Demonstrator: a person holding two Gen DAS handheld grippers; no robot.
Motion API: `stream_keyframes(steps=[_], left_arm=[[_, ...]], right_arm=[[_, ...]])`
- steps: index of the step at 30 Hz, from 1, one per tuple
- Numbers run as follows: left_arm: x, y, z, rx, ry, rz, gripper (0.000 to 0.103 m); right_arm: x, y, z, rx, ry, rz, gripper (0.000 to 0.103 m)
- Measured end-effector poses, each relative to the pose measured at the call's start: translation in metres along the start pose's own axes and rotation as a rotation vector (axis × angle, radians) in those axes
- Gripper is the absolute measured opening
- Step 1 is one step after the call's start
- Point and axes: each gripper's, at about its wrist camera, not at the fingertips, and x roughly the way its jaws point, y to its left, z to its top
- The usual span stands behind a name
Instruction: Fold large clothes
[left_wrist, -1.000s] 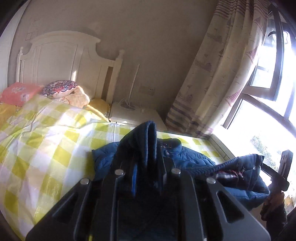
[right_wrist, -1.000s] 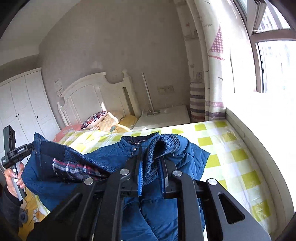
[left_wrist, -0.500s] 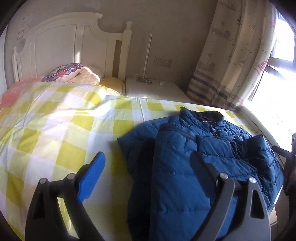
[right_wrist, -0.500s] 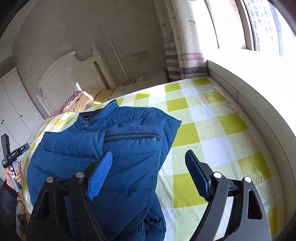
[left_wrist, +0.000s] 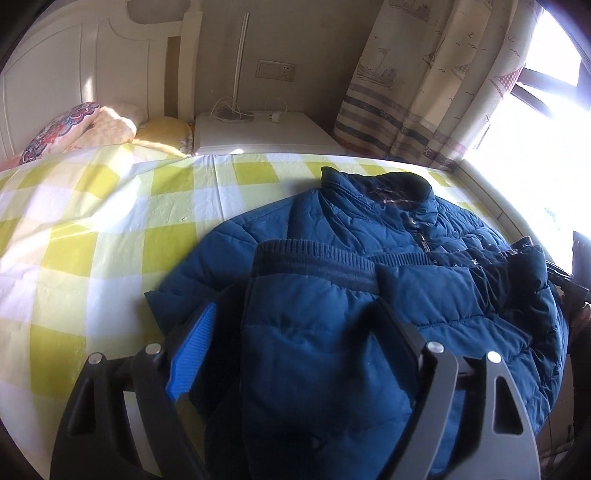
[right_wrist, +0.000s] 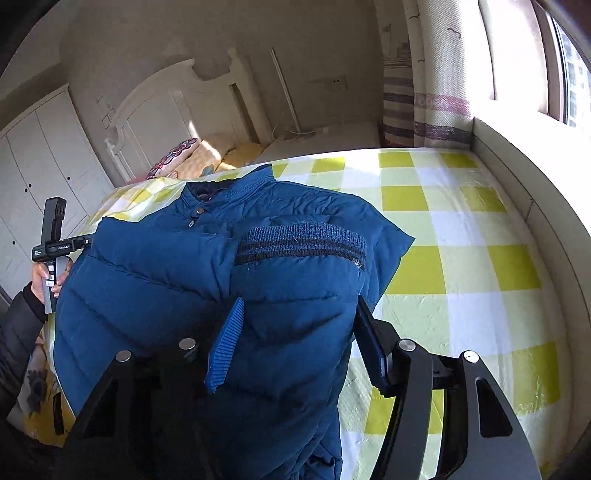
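Closing again, both claws straddle jacket (left_wrist: 369, 295); contact unclear.

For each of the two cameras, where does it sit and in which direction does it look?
Left wrist: sits on the left gripper, looks down over the jacket toward the headboard and curtain; its closing fingers straddle a sleeve.
Right wrist: sits on the right gripper, looks down across the jacket toward the wardrobe; its closing fingers straddle the other sleeve, and the person's left hand shows.
Shared: jacket, checked bed, headboard.
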Motion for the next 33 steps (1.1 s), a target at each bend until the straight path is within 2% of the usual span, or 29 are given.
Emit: stream_keyframes(steps=[2, 3, 4, 5, 6, 8, 9, 11, 14, 16, 18, 20, 21, 23, 24, 25, 26, 28, 31, 33], left_arm=[[0.004, -0.005, 0.001, 0.03, 0.016, -0.024, 0.058], [0.002, -0.009, 0.0, 0.059, -0.004, -0.014, 0.042], [-0.003, -0.013, -0.002, 0.08, -0.037, -0.016, 0.03], [-0.012, -0.015, -0.005, 0.083, -0.072, -0.021, 0.015], [-0.026, -0.019, -0.009, 0.089, -0.124, 0.001, 0.013], [-0.065, -0.027, -0.024, 0.105, -0.236, 0.006, 0.012], [-0.085, -0.029, -0.03, 0.103, -0.282, -0.012, 0.012], [-0.121, -0.03, -0.03, 0.107, -0.34, -0.033, 0.012], [-0.136, -0.023, 0.012, 0.082, -0.361, -0.022, 0.012], [-0.118, -0.009, 0.056, 0.028, -0.343, 0.003, 0.012], [-0.079, 0.009, 0.094, -0.038, -0.269, 0.067, 0.013], [-0.03, 0.026, 0.114, -0.092, -0.18, 0.11, 0.013], [-0.005, 0.032, 0.115, -0.115, -0.133, 0.135, 0.013], [0.048, 0.042, 0.099, -0.135, -0.05, 0.197, 0.014], [0.072, 0.045, 0.085, -0.134, -0.01, 0.225, 0.02], [0.088, 0.052, 0.073, -0.173, 0.012, 0.2, 0.022], [0.087, 0.058, 0.069, -0.211, -0.018, 0.183, 0.022], [0.076, 0.062, 0.072, -0.213, -0.054, 0.174, 0.02], [0.057, 0.05, 0.082, -0.113, -0.087, 0.215, 0.019], [0.06, 0.05, 0.088, -0.104, -0.057, 0.234, 0.022]], right_arm=[[-0.005, 0.003, 0.003, -0.019, -0.017, -0.008, 0.043], [-0.007, 0.006, 0.003, -0.033, -0.026, -0.009, 0.032], [-0.009, 0.011, 0.003, -0.058, -0.04, -0.024, 0.023], [-0.013, 0.018, 0.003, -0.088, -0.057, -0.057, 0.019], [-0.02, 0.027, 0.001, -0.119, -0.077, -0.092, 0.014], [-0.045, 0.045, -0.004, -0.153, -0.144, -0.134, 0.011], [-0.062, 0.052, -0.005, -0.156, -0.18, -0.127, 0.01], [-0.092, 0.068, -0.001, -0.185, -0.234, -0.142, 0.009], [-0.107, 0.075, 0.046, -0.169, -0.285, -0.14, 0.009], [-0.088, 0.068, 0.095, -0.129, -0.286, -0.169, 0.009], [-0.045, 0.053, 0.14, -0.036, -0.221, -0.194, 0.009], [0.01, 0.036, 0.164, 0.024, -0.128, -0.254, 0.009], [0.039, 0.028, 0.166, 0.046, -0.067, -0.292, 0.009], [0.098, 0.005, 0.145, 0.131, 0.068, -0.333, 0.009], [0.124, -0.004, 0.129, 0.128, 0.116, -0.378, 0.01], [0.142, -0.011, 0.111, 0.126, 0.131, -0.38, 0.01], [0.144, -0.017, 0.103, 0.166, 0.093, -0.35, 0.01], [0.138, -0.022, 0.102, 0.191, 0.079, -0.325, 0.01], [0.122, -0.018, 0.114, 0.167, 0.039, -0.305, 0.01], [0.113, -0.02, 0.125, 0.196, 0.007, -0.258, 0.01]])
